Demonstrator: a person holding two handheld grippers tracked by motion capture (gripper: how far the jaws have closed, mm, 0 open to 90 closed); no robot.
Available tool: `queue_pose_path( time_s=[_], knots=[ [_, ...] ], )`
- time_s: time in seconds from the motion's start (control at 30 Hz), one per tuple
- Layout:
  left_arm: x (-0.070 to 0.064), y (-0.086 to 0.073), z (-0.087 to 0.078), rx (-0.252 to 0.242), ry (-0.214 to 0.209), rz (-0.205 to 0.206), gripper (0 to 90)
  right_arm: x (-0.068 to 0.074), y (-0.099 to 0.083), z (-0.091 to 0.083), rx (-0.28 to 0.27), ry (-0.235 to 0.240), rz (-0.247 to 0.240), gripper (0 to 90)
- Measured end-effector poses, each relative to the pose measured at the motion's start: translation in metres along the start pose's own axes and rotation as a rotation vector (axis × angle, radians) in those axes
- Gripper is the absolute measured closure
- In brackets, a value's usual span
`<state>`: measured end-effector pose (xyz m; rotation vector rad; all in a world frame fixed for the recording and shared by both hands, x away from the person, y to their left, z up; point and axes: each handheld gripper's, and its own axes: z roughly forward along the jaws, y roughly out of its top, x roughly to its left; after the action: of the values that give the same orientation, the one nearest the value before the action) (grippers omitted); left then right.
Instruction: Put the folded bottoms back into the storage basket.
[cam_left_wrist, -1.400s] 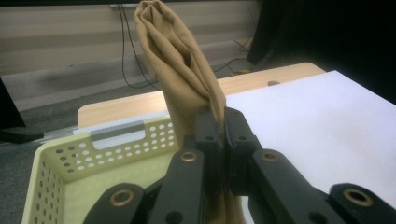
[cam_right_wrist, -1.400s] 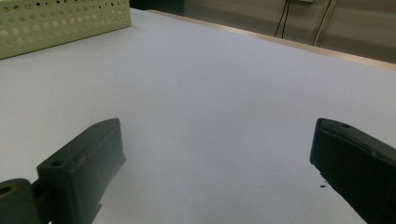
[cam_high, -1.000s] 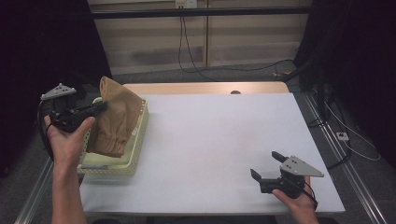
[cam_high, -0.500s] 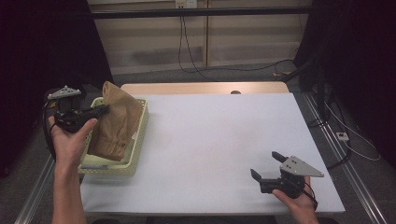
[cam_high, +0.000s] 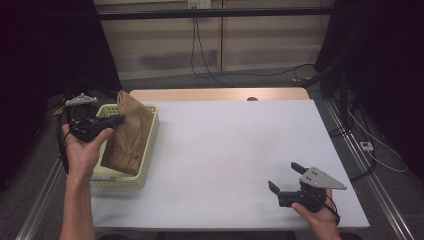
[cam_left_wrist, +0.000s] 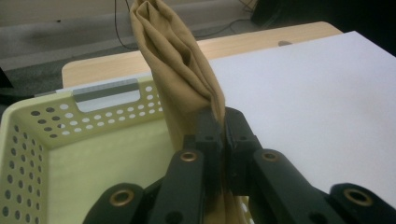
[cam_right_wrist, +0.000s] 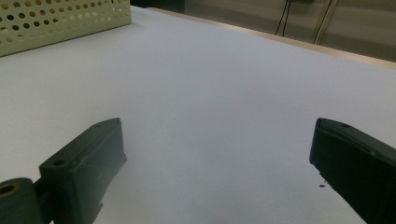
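A tan folded cloth (cam_high: 129, 134) hangs over the pale yellow perforated basket (cam_high: 150, 137) at the table's left edge. My left gripper (cam_high: 116, 120) is shut on the cloth's upper part, and the cloth drapes down into the basket. In the left gripper view the cloth (cam_left_wrist: 175, 60) rises in pleats from between the closed jaws of the left gripper (cam_left_wrist: 223, 122), with the basket (cam_left_wrist: 42, 130) below and to the left. My right gripper (cam_high: 285, 177) rests low near the table's front right, open, with nothing between its fingers. In the right gripper view the right gripper (cam_right_wrist: 219, 144) frames bare white tabletop.
The white table top (cam_high: 240, 145) spreads wide between the basket and my right hand. A wooden strip (cam_high: 215, 94) runs along the far edge. Cables trail on the floor behind and to the right. The basket wall (cam_right_wrist: 60, 18) sits far off in the right gripper view.
My left gripper has moved slightly down and toward the person with the cloth still held. The right gripper has stayed where it was.
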<state>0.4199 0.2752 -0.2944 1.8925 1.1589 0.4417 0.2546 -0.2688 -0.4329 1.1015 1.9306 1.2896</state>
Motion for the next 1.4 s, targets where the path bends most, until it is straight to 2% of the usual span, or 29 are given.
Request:
queue_pose_path(
  time_s=[0.33,0.4,0.5,0.8,0.9,1.03,1.13,1.2,1.3,1.4],
  knots=[
    [-0.005,0.000,0.015,0.012,-0.047,0.035,86.2,0.000,0.000,0.000,0.000,0.002,-0.001,3.2],
    [-0.004,0.000,0.018,0.013,-0.056,0.031,86.2,0.000,0.000,0.000,0.000,0.002,-0.001,3.2],
    [-0.005,0.000,0.020,0.021,-0.047,0.032,86.2,0.000,0.000,0.000,0.001,0.000,-0.001,3.2],
    [-0.007,-0.001,0.033,0.038,-0.063,0.051,86.1,0.000,0.000,0.001,0.003,0.001,-0.002,3.2],
    [-0.003,-0.003,0.034,0.052,-0.031,0.065,86.1,0.000,0.000,0.000,0.000,0.000,0.000,3.2],
    [0.005,-0.006,0.036,0.059,-0.015,0.050,86.1,0.000,0.000,-0.001,-0.004,0.003,-0.002,3.2],
    [0.007,-0.006,0.036,0.068,0.045,0.073,86.0,0.000,0.000,0.000,-0.001,0.002,-0.002,3.2],
    [0.009,-0.007,0.035,0.064,0.045,0.075,86.0,0.000,0.000,0.000,0.000,0.001,-0.002,3.2],
    [0.013,-0.008,0.034,0.073,0.081,0.078,86.0,0.000,0.000,0.000,-0.001,0.001,-0.001,3.2],
    [0.017,-0.009,0.034,0.071,0.074,0.064,86.0,0.000,0.000,-0.001,0.000,0.001,-0.001,3.2]
  ],
)
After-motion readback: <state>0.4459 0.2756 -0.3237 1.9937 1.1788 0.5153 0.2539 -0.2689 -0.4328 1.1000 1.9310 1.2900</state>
